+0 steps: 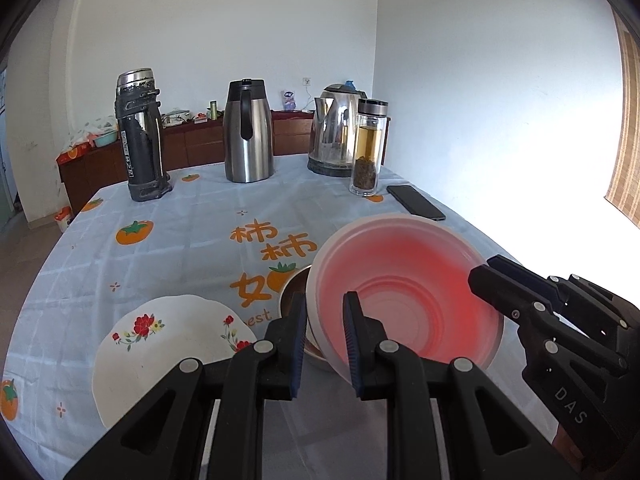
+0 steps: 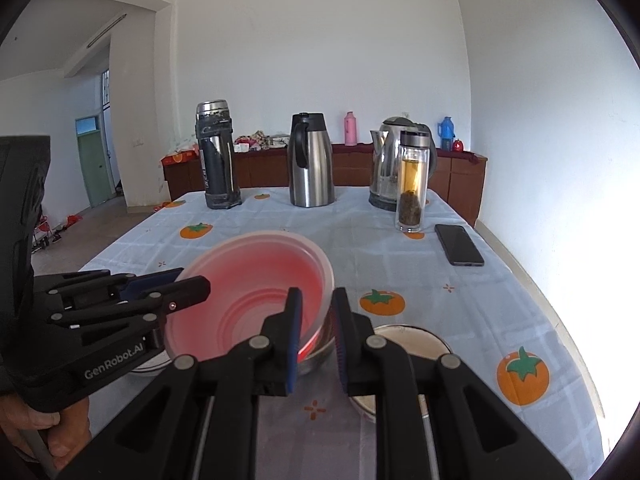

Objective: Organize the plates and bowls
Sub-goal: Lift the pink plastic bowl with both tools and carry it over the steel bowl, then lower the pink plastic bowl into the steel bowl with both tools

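A translucent pink plastic bowl (image 1: 404, 292) sits tilted on top of a steel bowl (image 1: 294, 292) on the tablecloth. My left gripper (image 1: 322, 344) straddles the pink bowl's near-left rim, jaws narrowly apart around it. My right gripper (image 2: 314, 336) straddles the same bowl's (image 2: 256, 292) right rim, over the steel bowl (image 2: 320, 354). Each gripper shows in the other's view, the right gripper (image 1: 486, 278) at the bowl's right and the left gripper (image 2: 192, 284) at its left. A white flowered plate (image 1: 160, 356) lies left of the bowls. A round steel dish (image 2: 412, 340) lies right of them.
At the table's far side stand a dark thermos (image 1: 140, 136), a steel carafe (image 1: 248, 132), an electric kettle (image 1: 336, 132) and a glass tea bottle (image 1: 368, 148). A black phone (image 2: 458, 245) lies by the right edge. A wooden sideboard (image 2: 348, 168) stands behind.
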The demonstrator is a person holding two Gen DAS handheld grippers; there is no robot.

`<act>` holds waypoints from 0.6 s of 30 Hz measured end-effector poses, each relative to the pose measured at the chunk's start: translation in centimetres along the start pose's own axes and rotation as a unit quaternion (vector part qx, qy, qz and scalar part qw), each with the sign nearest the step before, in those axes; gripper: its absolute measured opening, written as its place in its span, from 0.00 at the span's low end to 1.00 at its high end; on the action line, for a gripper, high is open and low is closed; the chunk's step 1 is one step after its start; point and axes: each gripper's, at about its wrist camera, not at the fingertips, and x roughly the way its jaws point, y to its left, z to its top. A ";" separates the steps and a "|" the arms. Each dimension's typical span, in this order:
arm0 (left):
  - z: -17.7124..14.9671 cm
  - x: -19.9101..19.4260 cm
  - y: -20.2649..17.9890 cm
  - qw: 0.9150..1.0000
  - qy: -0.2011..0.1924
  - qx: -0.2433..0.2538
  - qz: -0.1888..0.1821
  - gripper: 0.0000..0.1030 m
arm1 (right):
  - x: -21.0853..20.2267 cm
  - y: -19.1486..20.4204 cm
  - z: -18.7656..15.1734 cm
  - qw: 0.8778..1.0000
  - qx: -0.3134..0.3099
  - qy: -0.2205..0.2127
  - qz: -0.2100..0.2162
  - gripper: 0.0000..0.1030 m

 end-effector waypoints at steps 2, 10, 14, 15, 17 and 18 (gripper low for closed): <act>0.4 0.1 0.3 1.000 -0.002 -0.004 -0.001 0.20 | 0.3 0.1 0.2 1.000 0.001 0.001 0.001 0.16; 1.8 1.0 1.3 1.000 -0.007 -0.011 -0.001 0.19 | 2.3 0.3 0.5 1.000 0.003 0.027 0.004 0.16; 1.9 2.0 1.4 1.000 -0.002 -0.007 -0.001 0.19 | 2.9 0.1 0.3 0.999 0.007 0.035 0.002 0.16; 2.0 2.4 1.4 1.000 0.001 -0.007 -0.002 0.20 | 3.2 0.0 0.3 0.999 0.009 0.038 0.000 0.16; 2.0 3.0 1.5 1.000 0.004 -0.007 -0.005 0.20 | 3.6 -0.2 0.4 0.999 0.010 0.040 -0.003 0.16; 2.0 3.4 1.6 1.000 0.005 -0.009 -0.007 0.20 | 4.0 -0.3 0.5 0.999 0.010 0.042 -0.005 0.16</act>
